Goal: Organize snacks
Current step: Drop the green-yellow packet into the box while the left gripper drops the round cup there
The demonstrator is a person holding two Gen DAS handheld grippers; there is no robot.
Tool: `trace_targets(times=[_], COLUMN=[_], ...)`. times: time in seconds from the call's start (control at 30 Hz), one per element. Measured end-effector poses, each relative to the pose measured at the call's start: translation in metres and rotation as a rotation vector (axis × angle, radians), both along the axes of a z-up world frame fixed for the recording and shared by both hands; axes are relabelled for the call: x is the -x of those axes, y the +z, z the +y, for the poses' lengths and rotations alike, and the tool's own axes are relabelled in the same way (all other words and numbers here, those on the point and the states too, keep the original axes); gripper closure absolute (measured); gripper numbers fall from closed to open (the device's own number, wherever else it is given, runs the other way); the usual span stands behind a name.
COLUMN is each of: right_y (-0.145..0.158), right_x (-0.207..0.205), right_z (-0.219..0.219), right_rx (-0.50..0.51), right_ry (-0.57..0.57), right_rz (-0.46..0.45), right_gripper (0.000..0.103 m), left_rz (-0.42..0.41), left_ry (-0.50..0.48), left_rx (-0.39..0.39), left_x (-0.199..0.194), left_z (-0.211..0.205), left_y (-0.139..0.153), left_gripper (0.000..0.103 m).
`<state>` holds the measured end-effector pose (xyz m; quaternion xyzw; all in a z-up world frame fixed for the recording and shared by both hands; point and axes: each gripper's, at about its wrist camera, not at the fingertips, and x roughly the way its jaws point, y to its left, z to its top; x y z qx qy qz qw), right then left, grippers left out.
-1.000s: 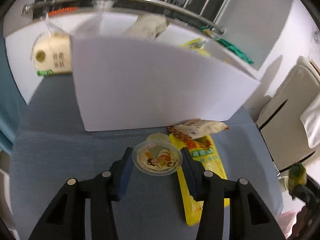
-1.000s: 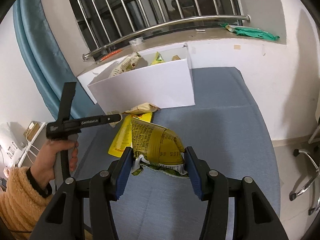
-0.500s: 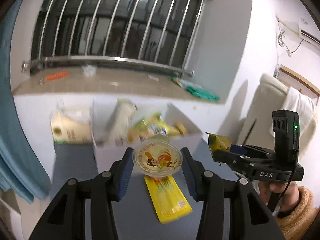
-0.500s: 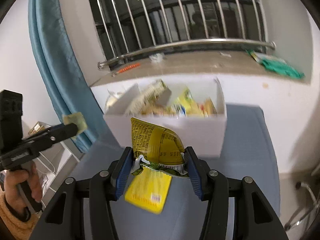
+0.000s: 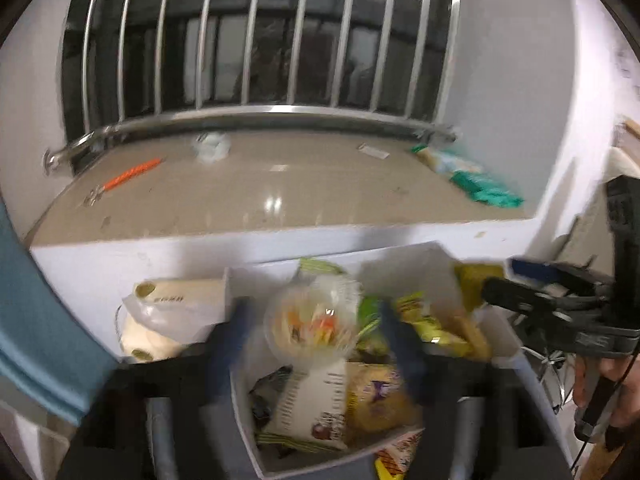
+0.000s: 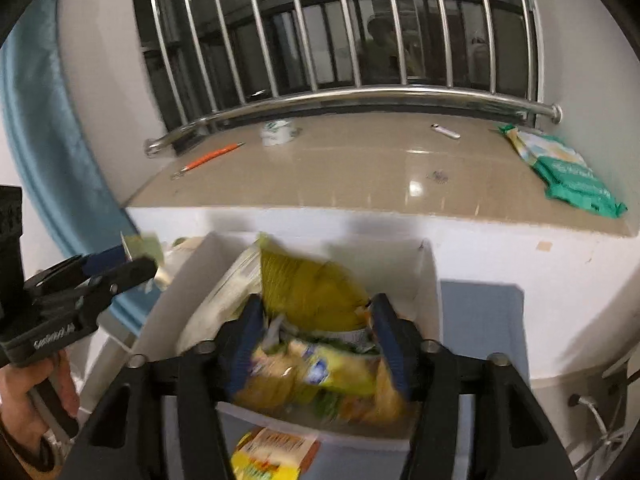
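Note:
My left gripper [image 5: 318, 338] hovers over the white box [image 5: 404, 254], jaws opening. The round clear snack cup [image 5: 312, 320] sits blurred between its fingers, with a gap on each side. My right gripper [image 6: 318, 338] is over the same box [image 6: 428, 280], jaws opening too. The yellow-green snack bag [image 6: 308, 292] is loose between its blue pads, above several packets in the box. Each view catches the other gripper from the side: the left gripper [image 6: 136, 260] at the box's left, the right gripper [image 5: 496, 280] at its right.
A stone windowsill [image 6: 360, 176] with a steel rail and bars runs behind the box, holding an orange pen [image 6: 212, 156] and a green packet [image 6: 572, 176]. A blue curtain [image 5: 36, 320] hangs left. A cream bag [image 5: 172, 316] stands beside the box. A yellow packet [image 6: 272, 452] lies in front.
Both grippers have risen from the blue table and moved forward over the white box. Their jaws have widened, and the cup and the bag are no longer pinched.

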<state>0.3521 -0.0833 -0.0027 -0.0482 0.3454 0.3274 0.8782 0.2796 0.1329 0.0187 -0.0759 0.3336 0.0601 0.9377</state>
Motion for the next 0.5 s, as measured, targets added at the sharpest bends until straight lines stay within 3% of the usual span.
trace_targets(times=[0.03, 0.2, 0.5], right_y=[0.0, 0.006, 0.027], right_x=[-0.006, -0.009, 0.043], right_z=[0.0, -0.014, -0.027], right_rx=[0.008, -0.058, -0.028], right_ry=[-0.021, -0.07, -0.006], right_rz=[0.001, 0.002, -0.132], right_gripper=[0.0, 0.0, 0.0], left_rz=[-0.003, -0.017, -0.058], left_ry=[0.0, -0.011, -0.079], left_rx=[-0.007, -0.037, -0.008], left_x=[-0.002, 0.004, 0.049], left_z=[0.0, -0.002, -0.021], left_y=[0.0, 0.003, 0.011], left_gripper=[0.0, 0.0, 0.0])
